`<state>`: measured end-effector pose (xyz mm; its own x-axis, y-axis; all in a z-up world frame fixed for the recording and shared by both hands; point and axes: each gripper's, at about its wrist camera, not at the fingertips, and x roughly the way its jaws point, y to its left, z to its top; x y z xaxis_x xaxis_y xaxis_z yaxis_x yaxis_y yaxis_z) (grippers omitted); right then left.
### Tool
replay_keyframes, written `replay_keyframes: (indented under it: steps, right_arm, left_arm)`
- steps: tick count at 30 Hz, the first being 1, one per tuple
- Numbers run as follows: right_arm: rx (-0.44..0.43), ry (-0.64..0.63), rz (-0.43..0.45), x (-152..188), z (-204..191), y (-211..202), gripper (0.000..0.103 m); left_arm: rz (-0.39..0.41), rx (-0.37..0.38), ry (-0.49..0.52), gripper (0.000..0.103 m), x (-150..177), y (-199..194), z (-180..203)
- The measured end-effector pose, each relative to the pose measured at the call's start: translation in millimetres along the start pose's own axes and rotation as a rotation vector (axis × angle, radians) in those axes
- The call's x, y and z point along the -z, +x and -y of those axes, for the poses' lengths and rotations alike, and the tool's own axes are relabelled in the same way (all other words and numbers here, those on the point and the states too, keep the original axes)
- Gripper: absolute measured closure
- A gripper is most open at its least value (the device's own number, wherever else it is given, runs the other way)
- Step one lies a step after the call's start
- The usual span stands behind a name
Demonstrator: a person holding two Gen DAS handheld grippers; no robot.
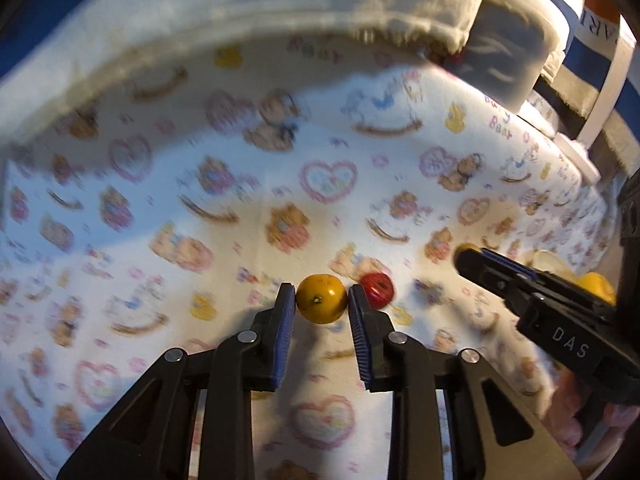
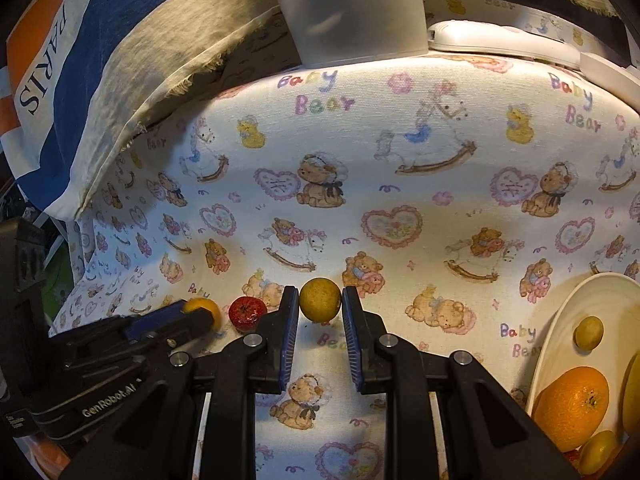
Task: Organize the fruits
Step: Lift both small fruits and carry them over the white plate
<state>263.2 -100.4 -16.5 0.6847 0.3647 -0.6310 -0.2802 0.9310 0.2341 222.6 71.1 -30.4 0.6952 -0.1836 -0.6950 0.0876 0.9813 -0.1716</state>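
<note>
My left gripper is shut on a small orange fruit that rests on the bear-print cloth. A small red fruit lies just right of it, clear of the fingers. My right gripper is shut on a small yellow-green round fruit, also low on the cloth. In the right wrist view the left gripper shows at the left with its orange fruit, and the red fruit lies between the two grippers. The right gripper enters the left wrist view from the right.
A cream plate at the right holds a large orange and small yellow fruits. A translucent tub, a white handset-like object and a folded cloth printed PARIS line the far edge.
</note>
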Motion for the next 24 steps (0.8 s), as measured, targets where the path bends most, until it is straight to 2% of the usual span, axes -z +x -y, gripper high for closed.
replay_keyframes:
  steps: [4,7,11,13,16,17,20,24]
  right_arm:
    - [0.019,-0.014,-0.004,0.2,-2.1,1.0,0.08]
    - [0.034,-0.032,-0.011,1.0,-5.2,2.8,0.08]
    - [0.044,-0.046,-0.016,1.5,-7.1,4.0,0.08]
    - [0.045,-0.045,-0.019,1.4,-6.7,4.1,0.08]
    - [0.048,-0.039,-0.023,1.2,-6.3,4.9,0.08]
    - [0.047,-0.038,-0.023,1.3,-5.9,4.6,0.08]
    - [0.048,-0.032,-0.024,1.2,-4.5,4.6,0.08]
    - [0.048,-0.029,-0.016,0.0,-3.2,2.2,0.08]
  left_arm:
    - [-0.013,-0.074,0.042,0.077,1.2,1.9,3.2]
    - [-0.046,-0.07,0.041,0.076,2.4,8.2,5.1]
    - [-0.054,-0.071,0.044,0.065,1.4,11.3,6.2]
    - [-0.068,-0.068,0.039,0.065,-0.1,18.0,11.1]
    - [-0.087,-0.05,0.023,0.067,-2.0,24.5,6.3]
    - [-0.093,-0.044,0.018,0.077,-2.3,26.2,5.5]
    - [-0.085,-0.031,0.011,0.077,-3.1,25.5,0.6]
    - [-0.008,-0.055,0.056,0.077,-2.3,9.4,6.8]
